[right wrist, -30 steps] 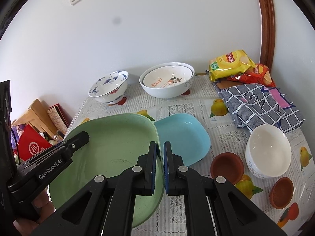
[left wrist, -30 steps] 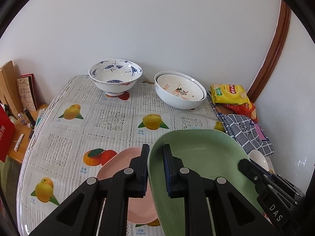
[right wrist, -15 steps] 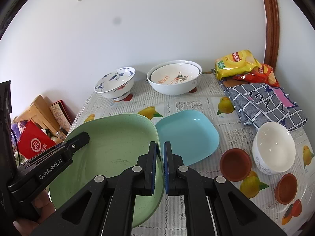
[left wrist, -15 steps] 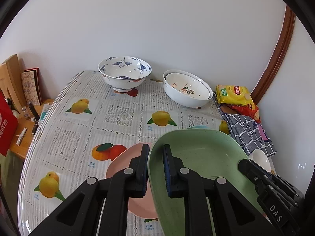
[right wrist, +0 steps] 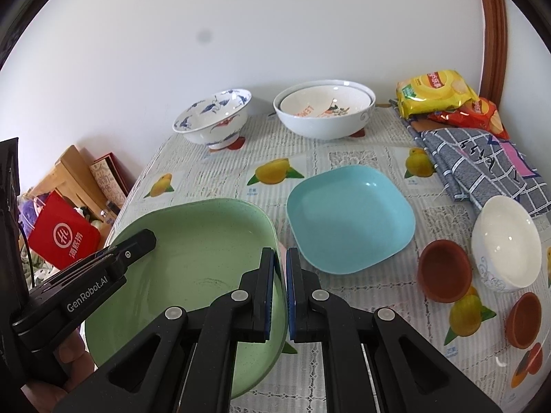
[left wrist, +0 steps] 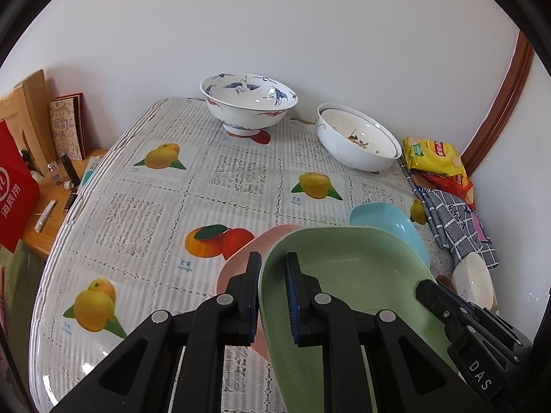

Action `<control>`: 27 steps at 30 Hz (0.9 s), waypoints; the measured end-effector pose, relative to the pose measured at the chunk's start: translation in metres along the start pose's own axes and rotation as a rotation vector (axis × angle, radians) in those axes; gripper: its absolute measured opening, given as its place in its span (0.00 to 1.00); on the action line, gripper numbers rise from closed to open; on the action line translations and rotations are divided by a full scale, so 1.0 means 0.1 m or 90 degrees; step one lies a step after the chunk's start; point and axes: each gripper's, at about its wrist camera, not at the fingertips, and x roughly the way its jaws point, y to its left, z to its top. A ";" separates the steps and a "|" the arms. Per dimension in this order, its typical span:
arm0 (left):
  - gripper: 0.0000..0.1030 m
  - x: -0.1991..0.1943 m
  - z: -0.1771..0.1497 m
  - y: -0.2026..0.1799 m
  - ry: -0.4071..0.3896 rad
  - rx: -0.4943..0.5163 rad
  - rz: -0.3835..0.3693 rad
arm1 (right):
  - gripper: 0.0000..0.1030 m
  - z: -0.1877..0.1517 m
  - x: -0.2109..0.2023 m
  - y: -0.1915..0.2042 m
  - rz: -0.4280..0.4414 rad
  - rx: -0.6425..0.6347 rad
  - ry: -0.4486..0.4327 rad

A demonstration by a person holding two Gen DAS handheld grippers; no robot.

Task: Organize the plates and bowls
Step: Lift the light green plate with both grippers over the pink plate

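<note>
Both grippers clamp the green plate (right wrist: 193, 261) by opposite rims: the left gripper (left wrist: 272, 296) grasps its left edge, the right gripper (right wrist: 279, 289) its right edge, one finger inside the dish and one outside on each. The plate hangs above the worktop (left wrist: 144, 213), over a pink plate (left wrist: 241, 265) that shows only partly beneath it. Just right of it lies the blue plate (right wrist: 351, 220).

The left gripper's side reads "GenRobot.AI" in the right wrist view; the right gripper's reads "DAS" in the left wrist view.

At the back stand a blue-patterned bowl (left wrist: 248, 103) and a white bowl (right wrist: 323, 113) with a smaller bowl nested inside, orange lettering on its wall, too mirrored to read surely. A yellow chip bag (right wrist: 435, 93) sits on a checked cloth (right wrist: 482, 165). Near the right edge are a small white bowl (right wrist: 504, 241) and two brown saucers (right wrist: 444, 270). The tablecloth's fruit squares carry small captions; one reads "mango".
</note>
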 end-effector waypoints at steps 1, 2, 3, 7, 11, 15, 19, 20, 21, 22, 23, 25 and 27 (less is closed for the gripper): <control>0.13 0.02 -0.02 0.03 0.004 -0.003 0.001 | 0.07 -0.02 0.03 0.01 0.000 -0.002 0.004; 0.13 0.04 -0.03 0.05 0.007 -0.005 0.003 | 0.07 -0.04 0.06 0.02 0.001 -0.005 0.009; 0.13 0.07 -0.05 0.08 0.010 -0.007 0.006 | 0.07 -0.05 0.10 0.03 0.002 -0.006 0.013; 0.13 0.16 -0.10 0.17 0.026 -0.016 0.018 | 0.07 -0.11 0.24 0.07 0.008 -0.010 0.033; 0.13 0.25 -0.12 0.26 0.037 -0.029 0.027 | 0.07 -0.14 0.37 0.13 0.013 -0.019 0.051; 0.13 0.33 -0.11 0.32 0.042 -0.039 0.036 | 0.07 -0.14 0.48 0.17 0.017 -0.028 0.060; 0.13 0.41 -0.08 0.34 0.044 -0.043 0.044 | 0.07 -0.10 0.59 0.18 0.022 -0.035 0.064; 0.13 0.43 -0.08 0.34 0.045 -0.044 0.046 | 0.07 -0.09 0.61 0.18 0.023 -0.036 0.064; 0.13 0.44 -0.07 0.34 0.045 -0.045 0.048 | 0.08 -0.08 0.63 0.18 0.024 -0.038 0.064; 0.13 0.46 -0.06 0.34 0.046 -0.046 0.049 | 0.08 -0.07 0.65 0.18 0.025 -0.041 0.063; 0.13 0.47 -0.05 0.34 0.046 -0.046 0.051 | 0.08 -0.05 0.68 0.19 0.025 -0.045 0.063; 0.13 0.51 -0.05 0.35 0.049 -0.047 0.054 | 0.08 -0.03 0.73 0.20 0.024 -0.055 0.063; 0.13 0.54 -0.04 0.35 0.053 -0.048 0.050 | 0.09 -0.01 0.79 0.20 0.023 -0.063 0.064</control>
